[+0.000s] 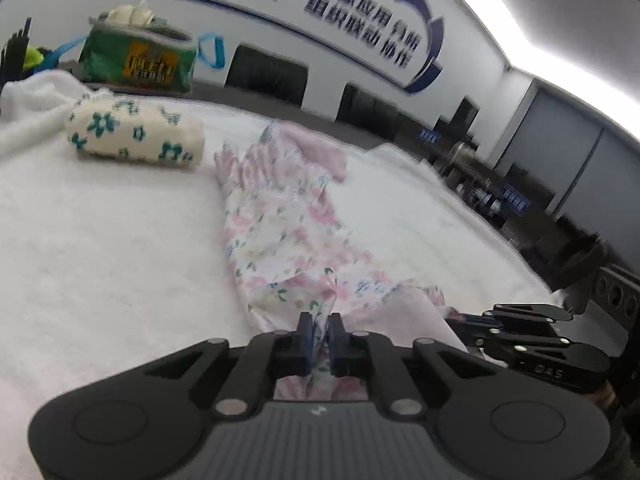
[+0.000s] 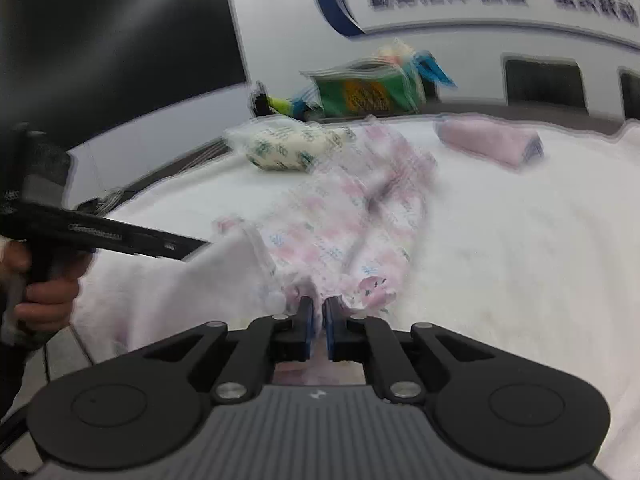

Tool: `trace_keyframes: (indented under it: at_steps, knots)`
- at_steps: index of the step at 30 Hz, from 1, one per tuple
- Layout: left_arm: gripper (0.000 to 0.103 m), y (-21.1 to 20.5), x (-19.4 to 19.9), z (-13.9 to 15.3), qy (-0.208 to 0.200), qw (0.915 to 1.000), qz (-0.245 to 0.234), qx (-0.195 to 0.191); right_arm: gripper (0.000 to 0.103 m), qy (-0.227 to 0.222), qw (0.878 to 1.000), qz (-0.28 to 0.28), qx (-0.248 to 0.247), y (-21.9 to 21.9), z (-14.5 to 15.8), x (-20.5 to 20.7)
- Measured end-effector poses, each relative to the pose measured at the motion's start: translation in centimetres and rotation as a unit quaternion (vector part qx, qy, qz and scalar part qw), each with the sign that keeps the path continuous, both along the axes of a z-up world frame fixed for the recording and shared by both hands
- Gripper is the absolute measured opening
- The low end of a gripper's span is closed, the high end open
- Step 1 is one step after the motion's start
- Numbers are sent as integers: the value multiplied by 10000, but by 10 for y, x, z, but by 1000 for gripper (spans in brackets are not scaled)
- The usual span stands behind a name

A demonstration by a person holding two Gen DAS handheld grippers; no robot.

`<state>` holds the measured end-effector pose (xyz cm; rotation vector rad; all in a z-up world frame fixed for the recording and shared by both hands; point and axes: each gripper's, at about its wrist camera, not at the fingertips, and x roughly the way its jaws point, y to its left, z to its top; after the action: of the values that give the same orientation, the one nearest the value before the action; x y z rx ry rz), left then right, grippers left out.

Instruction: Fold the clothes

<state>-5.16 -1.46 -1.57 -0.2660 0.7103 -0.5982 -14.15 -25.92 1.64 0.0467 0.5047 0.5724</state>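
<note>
A pink floral garment [image 1: 280, 236] lies stretched lengthwise on the white fluffy cover [image 1: 100, 248]. Its near edge is pinched in my left gripper [image 1: 321, 322], which is shut on the cloth. In the right wrist view the same floral garment [image 2: 352, 216] runs away from me, and my right gripper [image 2: 319, 306] is shut on its near hem. The right gripper's body [image 1: 532, 340] shows at the right of the left wrist view, close beside the left one. The left gripper's body [image 2: 120, 236], held by a hand [image 2: 44, 292], shows at the left.
A folded cream towel with teal flowers [image 1: 136, 134] lies at the far left. A folded pink cloth [image 2: 488, 142] lies at the far right. A green bag [image 1: 138, 60] stands behind them by the wall. The table edge [image 2: 132, 196] runs along the left.
</note>
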Motion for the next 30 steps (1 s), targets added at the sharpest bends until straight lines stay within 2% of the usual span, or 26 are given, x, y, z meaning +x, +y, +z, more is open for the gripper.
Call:
trace_keyframes:
  at_steps: [2,5,11,12,13,14,15,16,19,20,21,23,24,26,28,29,30]
  knots:
    - [5,-1,4,-5,106,9999,-97,-69,6,-382,9988,254,172,-1,7,-8]
    - [6,-2,10,-11,266,9992,-243,-174,6,-538,9964,585,302,0,13,-9]
    - [21,-2,19,-23,511,9968,-507,-353,8,462,9981,409,-93,16,-14,34]
    - [28,0,17,-22,476,9969,-523,-354,11,539,9977,364,-200,19,-17,37]
    - [40,2,15,-21,441,9969,-538,-355,18,578,9975,328,-255,19,-17,37]
    - [46,5,13,-20,374,9970,-555,-400,23,609,9972,276,-331,18,-13,37]
    - [54,9,11,-19,301,9969,-572,-454,36,527,9977,186,-378,13,-7,30]
    - [58,11,10,-17,257,9968,-559,-506,44,355,9986,77,-375,6,0,25]
    - [58,17,10,-13,295,9964,-537,-587,46,-132,9997,-109,-179,-18,21,10]
    - [57,16,10,-12,299,9964,-532,-581,46,-300,9995,11,-9,-24,26,3]
    - [55,16,10,-11,299,9965,-529,-574,47,-466,9983,277,212,-28,29,-6]
    - [47,15,9,-9,294,9965,-537,-571,56,-703,9906,997,620,-28,30,-20]
    - [42,14,9,-7,288,9964,-552,-578,62,-775,9864,1306,625,-22,27,-24]
    - [38,13,8,-5,252,9959,-598,-630,66,-867,9819,1668,210,-1,18,-29]
    - [25,11,8,-4,267,9945,-728,-699,62,-751,9827,1682,-179,18,6,-23]
    - [24,9,11,-5,373,9943,-728,-679,55,-679,9830,1667,-368,27,-1,-20]
    - [24,8,15,-7,496,9952,-600,-598,22,-512,9858,1545,-420,32,-5,-11]
